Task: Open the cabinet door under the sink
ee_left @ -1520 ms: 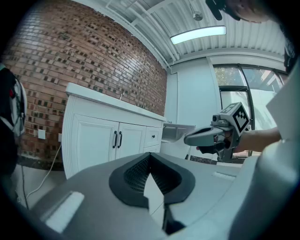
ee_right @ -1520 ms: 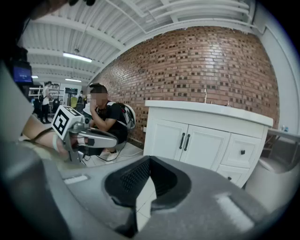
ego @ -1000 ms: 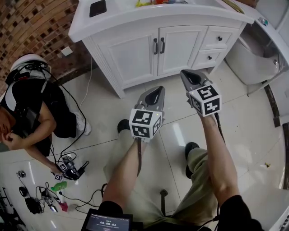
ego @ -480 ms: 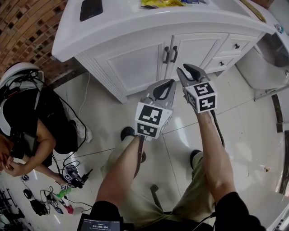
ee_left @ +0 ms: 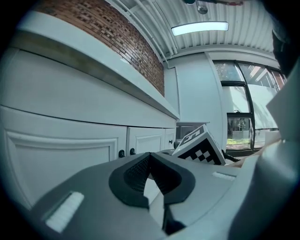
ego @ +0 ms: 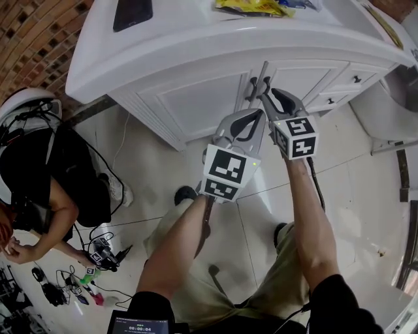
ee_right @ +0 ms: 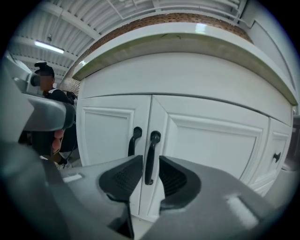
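The white vanity cabinet point(ego: 196, 91) has two doors with black handles side by side. In the right gripper view, the right door's handle point(ee_right: 150, 157) stands upright between the jaws of my right gripper point(ee_right: 151, 165). The jaws are open, with a gap on each side of the handle. The left door's handle point(ee_right: 134, 140) is just left of them. In the head view my right gripper point(ego: 266, 98) reaches the handles point(ego: 252, 87). My left gripper point(ego: 250, 117) hangs just below and to the left, shut and empty, clear of the door. Both doors are closed.
Drawers point(ego: 339, 88) sit right of the doors, with a white fixture point(ego: 392, 98) beyond. A phone point(ego: 132, 13) and a yellow packet point(ego: 251, 6) lie on the countertop. A person point(ego: 39, 169) crouches at the left by cables and tools point(ego: 98, 254) on the tiled floor.
Both grippers have moved forward to the cabinet front. The right gripper's tips have gone from the open floor to the door handles, and the left has followed beside it.
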Demonstrator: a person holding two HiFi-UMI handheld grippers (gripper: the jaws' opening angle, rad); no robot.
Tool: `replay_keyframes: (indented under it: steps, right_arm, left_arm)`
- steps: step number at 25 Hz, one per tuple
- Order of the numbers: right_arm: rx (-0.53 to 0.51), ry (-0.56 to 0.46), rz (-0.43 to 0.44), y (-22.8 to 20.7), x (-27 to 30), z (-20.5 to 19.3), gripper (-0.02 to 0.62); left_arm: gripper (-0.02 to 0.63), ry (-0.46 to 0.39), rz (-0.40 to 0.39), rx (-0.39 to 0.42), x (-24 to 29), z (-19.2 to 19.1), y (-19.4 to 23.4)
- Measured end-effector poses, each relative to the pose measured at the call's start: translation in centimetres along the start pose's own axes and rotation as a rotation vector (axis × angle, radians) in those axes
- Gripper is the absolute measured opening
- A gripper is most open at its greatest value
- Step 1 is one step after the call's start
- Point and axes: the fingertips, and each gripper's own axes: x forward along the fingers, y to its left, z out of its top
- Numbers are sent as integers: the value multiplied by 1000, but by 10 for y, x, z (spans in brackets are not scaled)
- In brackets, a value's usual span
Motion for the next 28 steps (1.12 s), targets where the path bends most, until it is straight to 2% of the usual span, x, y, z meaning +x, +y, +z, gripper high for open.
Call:
replay_keyframes:
  steps: [6,10,13,18,28]
  right_arm:
    - [10,-7,-12,-2,16,0,92]
    - [17,-3,-23,0,19,-3,49]
    - [50,-6,-4,-1,17,-5,41]
    - [41,7,20,2,3,-9,40]
    - [28,25,106,7,-56,-31,38]
  left_arm:
    - [18,13,8,13,9,-3,7]
    - [18,15,11,13,10,-3,8]
    - [18,17,19,15,11,-5,9]
    - [18,16,41,21,15,-6,4]
    - [18,41,19,47,5,-18,-57]
